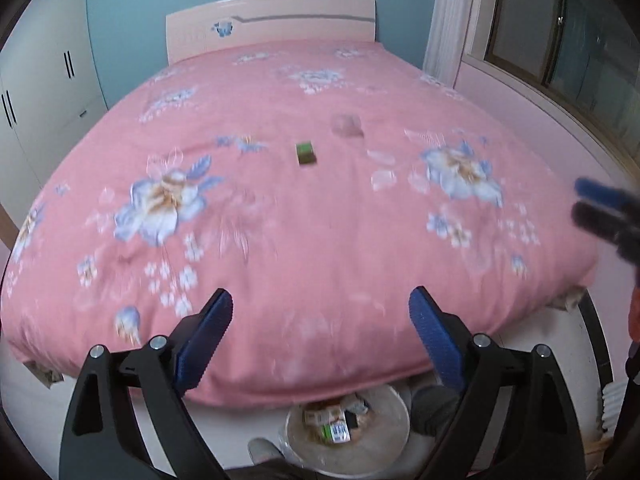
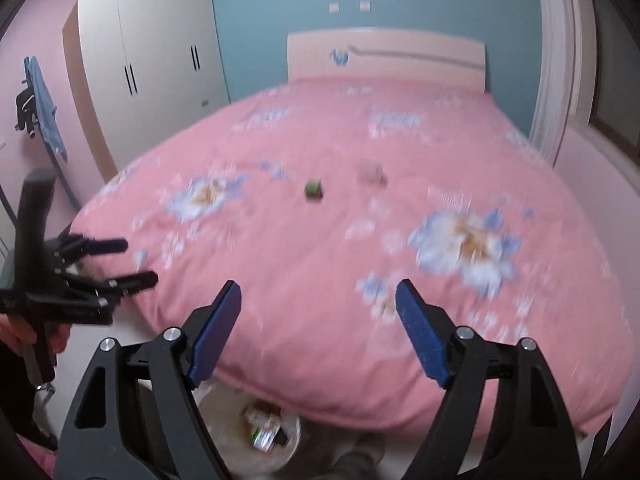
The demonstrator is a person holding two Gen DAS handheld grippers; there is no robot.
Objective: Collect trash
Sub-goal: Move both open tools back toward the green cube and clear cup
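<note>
Left gripper [image 1: 320, 336] is held over the foot edge of the bed, blue-padded fingers spread wide apart with nothing between them; the same gripper is seen side-on at the left of the right wrist view [image 2: 142, 262], fingers likewise apart. Right gripper [image 2: 318, 330] is also held above the foot of the bed, jaws wide apart and nothing gripped; in the left wrist view only its blurred blue and black fingertips [image 1: 600, 200] are seen at the right edge. A pink floral quilt [image 1: 280, 220] is spread across the whole bed. A small green box [image 1: 306, 154] is lying on the quilt near the middle of the bed, well apart from both grippers; in the right wrist view it is blurred [image 2: 313, 191]. Just right of and slightly beyond it, a pale pinkish crumpled item [image 1: 348, 126] is resting on the quilt, too blurred to be identified. Below the foot of the bed, on the floor, a round white trash bin [image 1: 394, 412] is seen between the left gripper's arms, with cartons and wrappers [image 1: 332, 424] inside. The bin is partly tucked under the quilt overhang in the right wrist view [image 2: 294, 428]. A pale pink headboard [image 1: 272, 20] is set against a teal wall, a white wardrobe [image 2: 152, 64] is standing at left, a window [image 1: 560, 40] is at right
</note>
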